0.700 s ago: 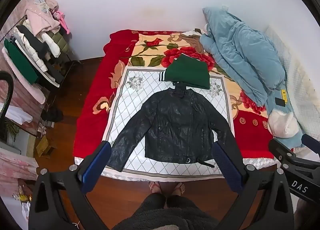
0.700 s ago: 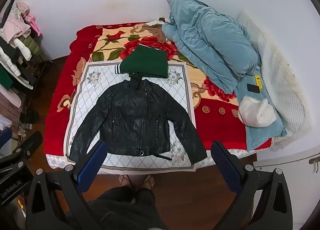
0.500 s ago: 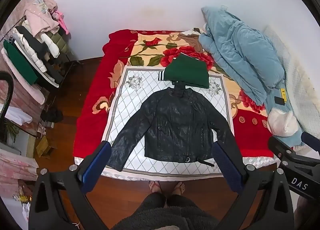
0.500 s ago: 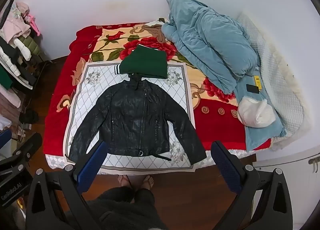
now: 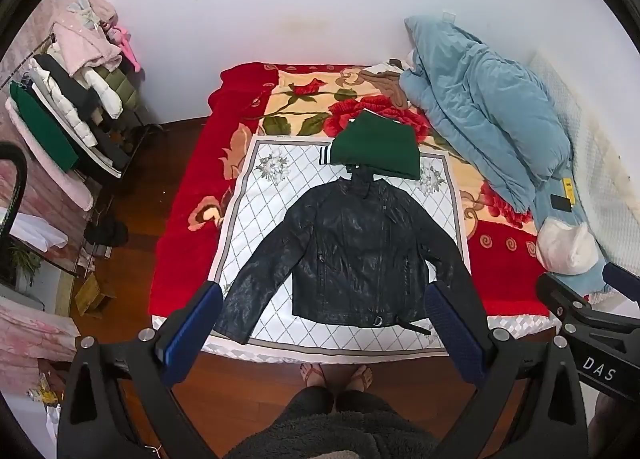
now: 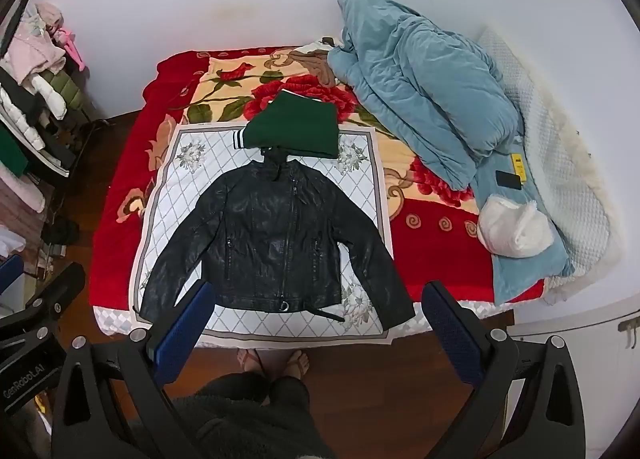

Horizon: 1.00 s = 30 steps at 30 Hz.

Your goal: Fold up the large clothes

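Black leather makes up the jacket (image 5: pixel 356 255) (image 6: pixel 276 239), which lies face up and spread flat on a white quilted cloth (image 5: pixel 272 195) (image 6: pixel 180 187) at the near end of the bed (image 5: pixel 192 227) (image 6: pixel 128 179). Both sleeves angle outward toward the near edge, the collar points to the far wall, and a strap with a ring trails from the hem. A folded green garment (image 5: pixel 376 149) (image 6: pixel 294 129) with a striped cuff sits just beyond the collar, touching it. A red blanket with a rose pattern covers the bed under the cloth. A blue quilt (image 5: pixel 480 107) (image 6: pixel 420 83) is heaped along the right side, with a white bundle (image 5: pixel 566 249) (image 6: pixel 514 229) and a dark phone (image 5: pixel 560 203) (image 6: pixel 508 179) near it.

The left claw (image 5: pixel 326 333) hangs above the near edge of the bed with its blue-padded fingers spread wide, gripping nothing; the jacket's hem shows between them. The right claw (image 6: pixel 318 333) is likewise released and wide apart, holding nothing, over the same edge. Neither touches the jacket.

A rack of clothes (image 5: pixel 64 115) (image 6: pixel 28 91) stands to the left on the wooden floor (image 5: pixel 132 179) (image 6: pixel 360 371). The person's bare feet in sandals (image 5: pixel 336 373) (image 6: pixel 274 361) stand at the bed's near edge
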Motion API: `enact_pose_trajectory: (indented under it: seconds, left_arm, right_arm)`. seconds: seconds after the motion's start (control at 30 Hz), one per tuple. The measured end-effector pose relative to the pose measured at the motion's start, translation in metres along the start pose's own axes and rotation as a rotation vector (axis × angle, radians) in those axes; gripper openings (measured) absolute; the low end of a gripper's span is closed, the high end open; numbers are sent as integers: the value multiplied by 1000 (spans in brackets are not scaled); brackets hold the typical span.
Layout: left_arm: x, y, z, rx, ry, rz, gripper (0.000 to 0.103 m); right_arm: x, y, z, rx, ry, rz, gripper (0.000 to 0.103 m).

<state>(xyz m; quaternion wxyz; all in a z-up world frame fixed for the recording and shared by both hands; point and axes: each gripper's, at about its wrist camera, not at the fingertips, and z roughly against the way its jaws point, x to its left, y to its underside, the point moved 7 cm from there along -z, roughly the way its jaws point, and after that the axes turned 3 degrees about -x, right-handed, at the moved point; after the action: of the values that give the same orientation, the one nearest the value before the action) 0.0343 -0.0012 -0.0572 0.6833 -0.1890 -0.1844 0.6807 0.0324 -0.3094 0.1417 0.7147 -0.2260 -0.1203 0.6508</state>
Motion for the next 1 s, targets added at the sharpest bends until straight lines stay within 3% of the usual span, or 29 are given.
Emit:
enact_pose_trajectory:
  seconds: [1.0]
  left_arm:
    - [2,-12,9,-12,1,1,103]
  right_arm:
    - [1,-7,5,-15,1,1,103]
